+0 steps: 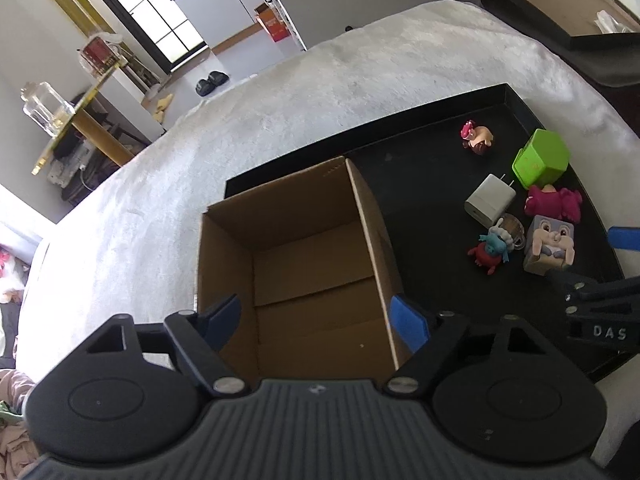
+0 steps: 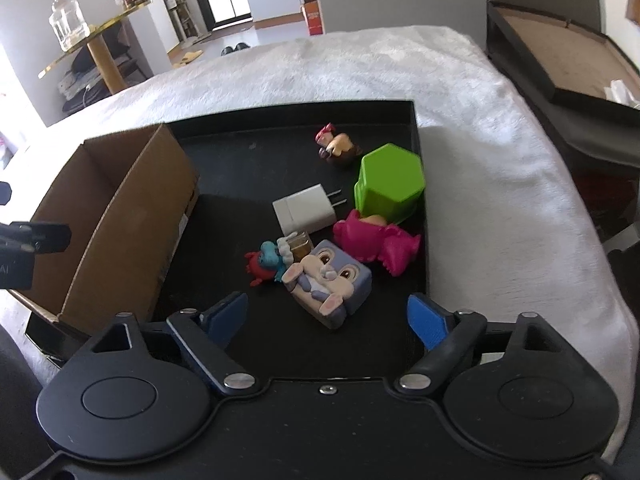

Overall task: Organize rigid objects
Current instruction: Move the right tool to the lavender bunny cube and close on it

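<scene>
Legible markings are few.

1. Left wrist view: the letters "DAS" stand in pale capitals on the black body of the right tool (image 1: 608, 240), at the right edge of the frame.
2. Right wrist view: the characters "AI" stand on the black body of the left tool (image 2: 24, 248), at the left edge of the frame; the marking is cut off by the frame edge, so the full word cannot be told.
3. Orange carton (image 2: 313, 16) on the floor in the background: printing is present but too small to read.
4. Cardboard box (image 2: 120, 216): a pale label strip on its outer side wall; its print is not legible.
</scene>
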Demonstrator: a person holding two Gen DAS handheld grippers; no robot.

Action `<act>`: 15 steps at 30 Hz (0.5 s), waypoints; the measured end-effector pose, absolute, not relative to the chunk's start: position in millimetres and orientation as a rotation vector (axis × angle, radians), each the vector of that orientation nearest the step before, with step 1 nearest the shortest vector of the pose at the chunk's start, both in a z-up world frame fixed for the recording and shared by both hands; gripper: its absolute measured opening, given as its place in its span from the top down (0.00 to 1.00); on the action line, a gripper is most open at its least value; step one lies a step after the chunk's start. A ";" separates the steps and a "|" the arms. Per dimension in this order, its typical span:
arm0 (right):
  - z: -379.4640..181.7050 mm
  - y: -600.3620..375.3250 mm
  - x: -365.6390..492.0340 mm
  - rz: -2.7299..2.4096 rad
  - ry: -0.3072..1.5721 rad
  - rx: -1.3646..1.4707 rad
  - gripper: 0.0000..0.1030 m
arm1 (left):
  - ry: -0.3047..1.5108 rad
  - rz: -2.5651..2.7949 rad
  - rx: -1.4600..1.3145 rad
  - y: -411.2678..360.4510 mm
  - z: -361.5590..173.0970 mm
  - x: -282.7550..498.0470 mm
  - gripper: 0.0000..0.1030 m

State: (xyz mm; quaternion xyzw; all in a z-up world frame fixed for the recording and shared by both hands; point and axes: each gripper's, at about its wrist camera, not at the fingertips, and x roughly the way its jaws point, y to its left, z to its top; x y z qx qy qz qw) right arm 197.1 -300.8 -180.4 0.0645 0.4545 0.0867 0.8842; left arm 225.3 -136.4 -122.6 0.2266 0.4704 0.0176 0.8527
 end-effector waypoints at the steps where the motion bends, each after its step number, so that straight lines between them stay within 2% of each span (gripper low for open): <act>1: -181.7 -300.1 199.2 0.185 0.945 0.138 0.20 | 0.992 0.035 0.478 -137.0 -123.7 227.3 0.23; 11: -199.3 -297.0 221.3 0.133 0.935 0.125 0.21 | 1.019 0.008 0.465 -141.2 -138.5 240.9 0.27; 15: -207.7 -292.9 222.5 0.140 0.934 0.106 0.25 | 1.020 0.013 0.475 -139.8 -142.0 243.2 0.29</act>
